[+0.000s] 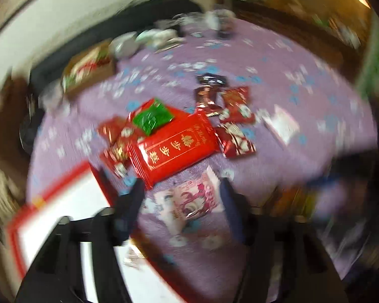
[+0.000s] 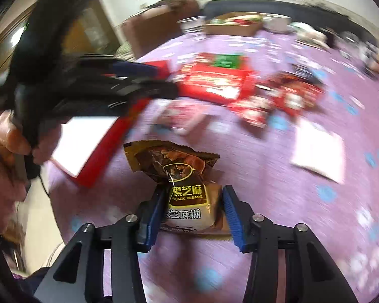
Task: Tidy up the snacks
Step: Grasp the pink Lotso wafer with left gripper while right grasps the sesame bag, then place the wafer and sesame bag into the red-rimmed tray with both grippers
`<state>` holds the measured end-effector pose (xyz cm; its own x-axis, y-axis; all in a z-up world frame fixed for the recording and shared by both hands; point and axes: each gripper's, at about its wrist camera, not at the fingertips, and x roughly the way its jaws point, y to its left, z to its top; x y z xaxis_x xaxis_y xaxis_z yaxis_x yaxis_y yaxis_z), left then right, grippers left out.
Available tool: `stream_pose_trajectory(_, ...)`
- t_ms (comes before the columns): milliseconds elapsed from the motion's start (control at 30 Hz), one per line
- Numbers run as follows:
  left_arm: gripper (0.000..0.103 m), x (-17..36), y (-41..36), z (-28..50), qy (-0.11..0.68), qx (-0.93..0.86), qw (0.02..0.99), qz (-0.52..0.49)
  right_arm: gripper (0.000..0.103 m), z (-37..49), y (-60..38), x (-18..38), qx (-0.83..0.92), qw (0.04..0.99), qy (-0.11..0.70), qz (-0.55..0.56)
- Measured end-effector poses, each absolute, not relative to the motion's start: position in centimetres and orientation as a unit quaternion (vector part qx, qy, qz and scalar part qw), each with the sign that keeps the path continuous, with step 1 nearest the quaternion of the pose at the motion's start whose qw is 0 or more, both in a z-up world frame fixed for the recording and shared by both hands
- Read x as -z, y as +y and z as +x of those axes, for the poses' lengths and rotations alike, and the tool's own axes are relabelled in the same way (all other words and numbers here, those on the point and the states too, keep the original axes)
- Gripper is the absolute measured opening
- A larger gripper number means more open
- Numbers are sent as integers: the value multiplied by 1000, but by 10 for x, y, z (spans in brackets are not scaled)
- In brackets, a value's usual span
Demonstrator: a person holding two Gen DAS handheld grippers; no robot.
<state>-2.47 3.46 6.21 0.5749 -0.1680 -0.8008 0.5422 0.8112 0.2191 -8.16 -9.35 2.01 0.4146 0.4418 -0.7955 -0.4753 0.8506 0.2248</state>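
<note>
A pile of snack packets lies on a purple flowered tablecloth (image 1: 290, 96): a large red packet (image 1: 174, 149) with gold characters, a green packet (image 1: 152, 117) on it, small red packets (image 1: 236, 141) beside it. My left gripper (image 1: 182, 192) is open above a pink-and-white packet (image 1: 192, 199) that shows between its fingers. My right gripper (image 2: 193, 197) is shut on a brown black-sesame packet (image 2: 182, 176) and holds it above the cloth. The left gripper shows in the right wrist view (image 2: 101, 83), held by a hand. Both views are motion-blurred.
A red-rimmed box with a white inside (image 1: 63, 207) lies at the near left; it also shows in the right wrist view (image 2: 88, 136). A cardboard box of snacks (image 1: 88, 70) and cups stand at the far edge. A white packet (image 2: 318, 149) lies to the right.
</note>
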Motion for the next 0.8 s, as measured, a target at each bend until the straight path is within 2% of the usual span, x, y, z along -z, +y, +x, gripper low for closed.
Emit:
stream_pose_trajectory(33,80,-62,31,-30,396,210,855,261,45,-81,-109,-19,-253,845,472,-5)
stream_pose_trajectory(67,81,-61,28,-35,380,214,851,293,44,-81,-117,-19,-242,847,473,2)
stream_pose_trajectory(233,81,-49,14,-39,343,237,820,391,46,-74,-154,-14,-218,849,474,85)
stream_pose_trajectory(400,81,-33,11,-33,330,290,779,447,51,-74,-160,-11,-232,852,456,107)
stream_pose_trajectory(567,82,-14,11,-30,345,337,737,474,57,-73,-171,-9,-257,840,453,150)
stream_pose_trajectory(600,82,-15,12,-30,330,350,738,473,58,-71,-172,-9,-262,838,453,155)
stream_pose_trajectory(700,82,-14,9,-19,355,364,734,450,61,-69,-173,-8,-269,835,452,161)
stream_pose_trajectory(800,78,-15,9,-10,378,374,734,423,70,-70,-168,-10,-274,837,449,153)
